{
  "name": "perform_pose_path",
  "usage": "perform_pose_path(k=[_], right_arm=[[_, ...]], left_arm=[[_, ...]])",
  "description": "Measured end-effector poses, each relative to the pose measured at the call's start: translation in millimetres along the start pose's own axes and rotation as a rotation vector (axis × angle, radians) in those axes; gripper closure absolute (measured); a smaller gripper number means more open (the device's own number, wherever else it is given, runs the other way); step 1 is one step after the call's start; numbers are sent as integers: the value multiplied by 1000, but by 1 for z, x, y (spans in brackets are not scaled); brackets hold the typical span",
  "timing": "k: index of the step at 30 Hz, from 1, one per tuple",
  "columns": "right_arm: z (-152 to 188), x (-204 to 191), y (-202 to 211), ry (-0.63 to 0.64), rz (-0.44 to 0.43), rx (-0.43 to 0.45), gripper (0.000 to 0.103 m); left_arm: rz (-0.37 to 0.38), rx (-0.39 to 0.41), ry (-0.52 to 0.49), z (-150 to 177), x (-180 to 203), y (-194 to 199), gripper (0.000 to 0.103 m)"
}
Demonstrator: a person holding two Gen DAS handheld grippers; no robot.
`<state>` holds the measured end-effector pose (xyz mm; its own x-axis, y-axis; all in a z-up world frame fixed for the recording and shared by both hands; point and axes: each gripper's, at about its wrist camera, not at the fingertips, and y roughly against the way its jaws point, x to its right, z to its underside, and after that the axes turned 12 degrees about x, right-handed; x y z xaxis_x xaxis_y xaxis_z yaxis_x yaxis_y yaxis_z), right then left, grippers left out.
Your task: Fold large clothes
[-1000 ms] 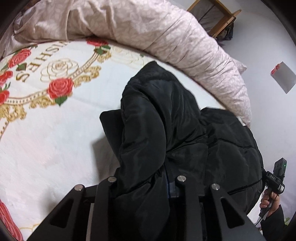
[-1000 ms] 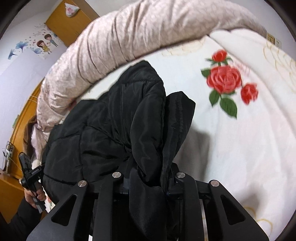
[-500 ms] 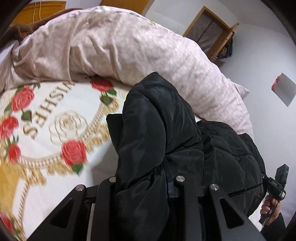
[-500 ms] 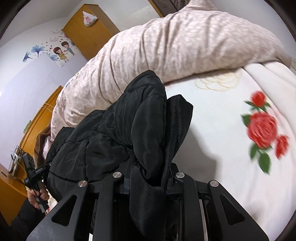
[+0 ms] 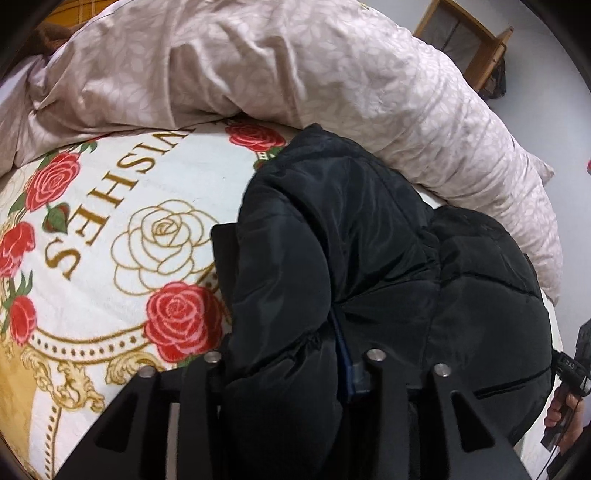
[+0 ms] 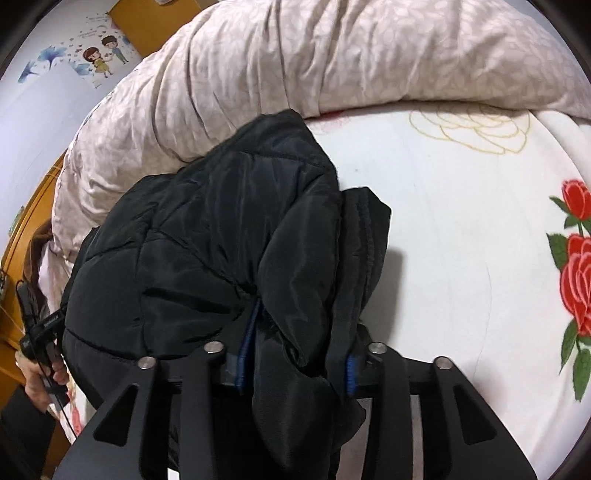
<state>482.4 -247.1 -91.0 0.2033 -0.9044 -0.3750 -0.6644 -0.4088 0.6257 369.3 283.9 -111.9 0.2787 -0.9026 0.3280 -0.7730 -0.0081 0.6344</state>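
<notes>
The left gripper (image 5: 291, 363) points forward and slightly down over the bed, its 2 fingers (image 5: 201, 384) pinched onto a thick bunch of the black puffer jacket (image 5: 332, 266), which bulges up between them and hides the fingertips. The right gripper (image 6: 291, 358) is angled the same way from the other side, its fingers (image 6: 380, 373) likewise clamped on a fold of the jacket (image 6: 221, 240), with blue pad edges showing beside the cloth. Both grippers hold the garment gathered and raised; the bulk of it mounds up in front of each camera, and its far end reaches toward the crumpled pink duvet (image 5: 295, 74), though whether it touches the duvet is unclear.

Under the jacket lies the white rose-print blanket (image 5: 110, 229) covering the bed, with red roses, gold scrollwork and the lettering "WISHES" visible in the left wrist view. In the left wrist view the person's right hand (image 5: 561, 410) grips the other gripper's handle at the lower right edge; in the right wrist view the left hand (image 6: 40, 373) does the same at the lower left edge. Both hands sit low, just beside the jacket's near side. A cartoon wall sticker (image 6: 99, 55) and a wooden wardrobe (image 6: 147, 26) show behind the duvet
</notes>
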Motion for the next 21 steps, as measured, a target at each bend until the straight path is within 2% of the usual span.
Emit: perform_pose_path(k=[2, 5, 9, 13, 21], right_arm=[[-2, 1, 10, -3, 16, 4, 50], [-3, -3, 32, 21, 56, 25, 42], [0, -9, 71, 45, 91, 73, 41], [10, -33, 109, 76, 115, 110, 41], [53, -81, 181, 156, 111, 155, 41]], left_arm=[[-24, -3, 4, -2, -1, 7, 48], [-45, -6, -14, -4, 1, 27, 45], [-63, 38, -39, -6, 6, 65, 40], [-86, 86, -57, 1, 19, 112, 37], [-103, 134, -163, 46, 72, 199, 36]])
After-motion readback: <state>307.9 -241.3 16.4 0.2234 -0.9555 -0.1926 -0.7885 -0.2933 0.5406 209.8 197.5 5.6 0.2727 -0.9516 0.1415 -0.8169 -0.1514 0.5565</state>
